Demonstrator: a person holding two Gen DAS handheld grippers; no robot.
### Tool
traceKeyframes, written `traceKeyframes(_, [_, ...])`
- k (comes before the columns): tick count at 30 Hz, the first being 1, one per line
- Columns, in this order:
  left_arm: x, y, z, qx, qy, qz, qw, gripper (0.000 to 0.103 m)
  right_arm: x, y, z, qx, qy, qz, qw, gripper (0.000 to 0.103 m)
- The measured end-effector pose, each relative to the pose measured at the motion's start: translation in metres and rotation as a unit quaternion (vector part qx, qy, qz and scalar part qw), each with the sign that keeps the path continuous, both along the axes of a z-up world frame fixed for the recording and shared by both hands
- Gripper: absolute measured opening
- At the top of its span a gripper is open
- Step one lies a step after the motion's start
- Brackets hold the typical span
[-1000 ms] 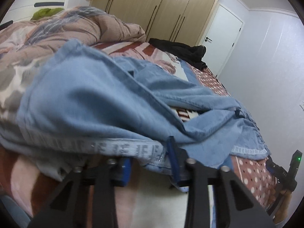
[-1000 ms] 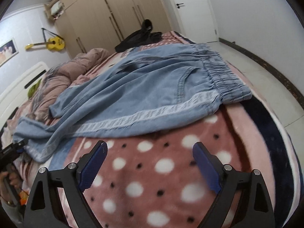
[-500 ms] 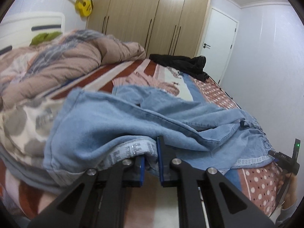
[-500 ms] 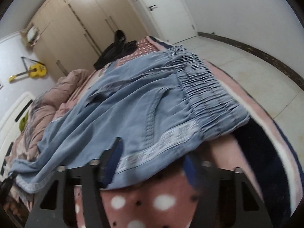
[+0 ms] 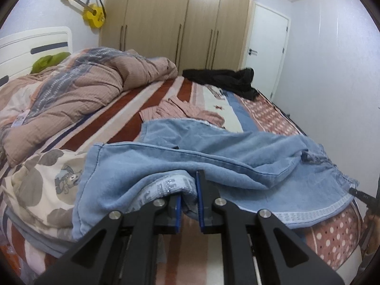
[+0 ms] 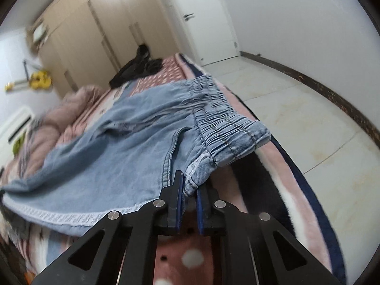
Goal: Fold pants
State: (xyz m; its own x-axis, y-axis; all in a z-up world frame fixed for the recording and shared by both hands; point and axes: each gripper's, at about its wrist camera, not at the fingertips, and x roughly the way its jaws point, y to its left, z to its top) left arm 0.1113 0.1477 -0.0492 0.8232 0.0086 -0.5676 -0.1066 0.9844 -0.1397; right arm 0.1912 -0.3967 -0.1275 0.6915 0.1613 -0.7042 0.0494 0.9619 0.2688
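left hand-held gripper (image 5: pixel 188 196) pinches the pants (image 5: pixel 213 156) at a leg's trim; right hand-held gripper (image 6: pixel 188 190) pinches their side edge near the waistband, over the bed (image 6: pixel 273 166).

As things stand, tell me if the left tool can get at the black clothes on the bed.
Probably not. The left tool is shut on the jeans, and the black clothes lie at the bed's far end, past the striped blanket.

Bare blanket (image 5: pixel 142 109) between quilt (image 5: pixel 78 90) and pants (image 5: pixel 213 156).
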Motion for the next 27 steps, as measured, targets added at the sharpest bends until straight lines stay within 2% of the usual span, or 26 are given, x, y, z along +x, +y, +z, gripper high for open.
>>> traceKeyframes(4, [0.006, -0.002, 0.007, 0.018, 0.019, -0.015, 0.9995, 0.008, 0.005, 0.005, 0.013, -0.010, 0.004, 0.025, 1.000, 0.004])
traceKeyframes(8, [0.023, -0.006, 0.030, 0.025, 0.032, -0.039, 0.9984, 0.008, 0.016, 0.012, 0.036, -0.028, 0.003, 0.059, 0.998, 0.004])
traceKeyframes(12, [0.062, 0.000, 0.043, 0.042, 0.069, -0.055, 0.9952, 0.008, 0.046, 0.012, 0.068, -0.036, 0.025, 0.102, 0.994, 0.004])
traceKeyframes(15, [0.103, 0.011, 0.044, 0.042, 0.109, -0.060, 0.9913, 0.008, 0.086, 0.012, 0.094, -0.055, 0.043, 0.121, 0.990, 0.004])
traceKeyframes(18, [0.148, 0.017, 0.039, 0.053, 0.143, -0.061, 0.9864, 0.009, 0.127, 0.018, 0.106, -0.071, 0.068, 0.131, 0.987, 0.004])
traceKeyframes(22, [0.209, 0.022, 0.020, 0.051, 0.198, -0.055, 0.9773, 0.009, 0.183, 0.032, 0.105, -0.100, 0.089, 0.125, 0.983, 0.004])
traceKeyframes(24, [0.237, 0.026, 0.005, 0.050, 0.226, -0.045, 0.9719, 0.011, 0.215, 0.038, 0.095, -0.109, 0.104, 0.116, 0.982, 0.004])
traceKeyframes(27, [0.269, 0.026, -0.012, 0.068, 0.243, -0.038, 0.9667, 0.011, 0.251, 0.045, 0.076, -0.118, 0.118, 0.104, 0.980, 0.004])
